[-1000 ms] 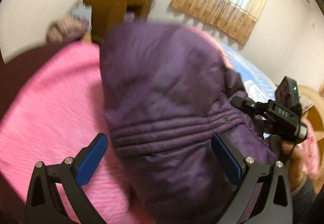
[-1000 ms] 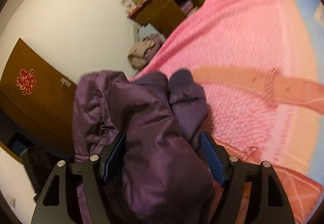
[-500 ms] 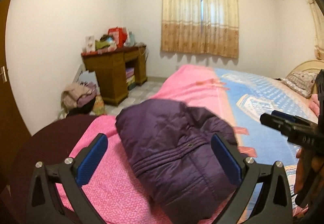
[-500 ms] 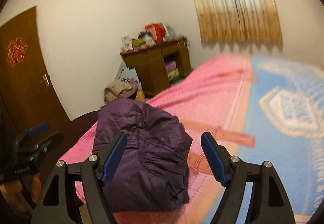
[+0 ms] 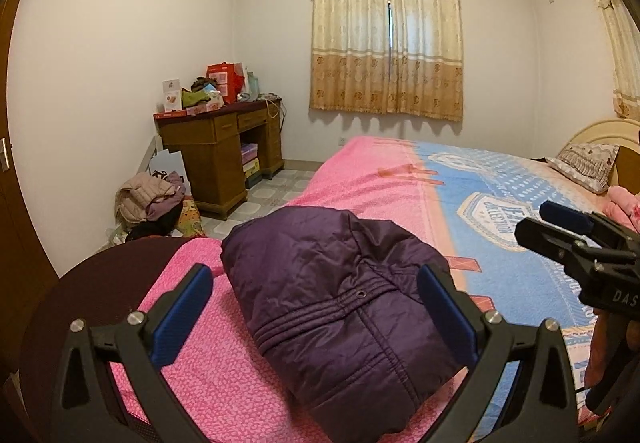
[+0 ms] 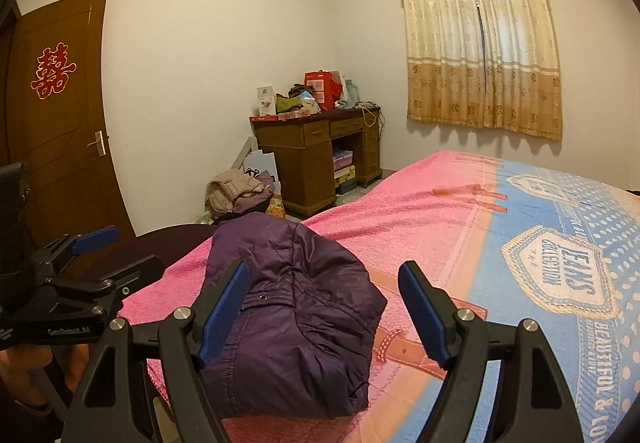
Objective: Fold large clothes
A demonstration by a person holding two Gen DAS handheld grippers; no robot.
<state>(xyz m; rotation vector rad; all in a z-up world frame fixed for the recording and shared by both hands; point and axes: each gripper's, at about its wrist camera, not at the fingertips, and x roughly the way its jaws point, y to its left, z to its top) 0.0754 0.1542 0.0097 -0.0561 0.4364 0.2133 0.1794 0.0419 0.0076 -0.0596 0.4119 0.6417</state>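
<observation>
Bedroom backdrop, pale walls, curtains drawn over the window, and a wide bed (image 5: 372, 179) under a pink and blue cover filling the foreground. Right ahead of both grippers sits the purple jacket (image 5: 340, 307), bundled into a rounded, folded heap on the pink end of the cover.

Left gripper (image 5: 316, 317) hangs above the bundle's near edge with its jaws spread wide, nothing pinched, the jacket below and ahead between the 2 blue pads but not touched. Right gripper (image 6: 322, 309) is likewise released, jaws apart; the jacket lies ahead and toward its left finger, with bare cover in front of its right finger. Each gripper shows at the edge of the other's view.

By my read, this is a padded, quilted jacket: soft, puffy, light for its bulk, with a slick sheen that could let layers slide and spring open. Nothing fragile. Best purchase looks like the stitched band (image 5: 320, 317) with the snap just ahead of the left gripper, or a thick folded edge, pinching several layers deep.
</observation>
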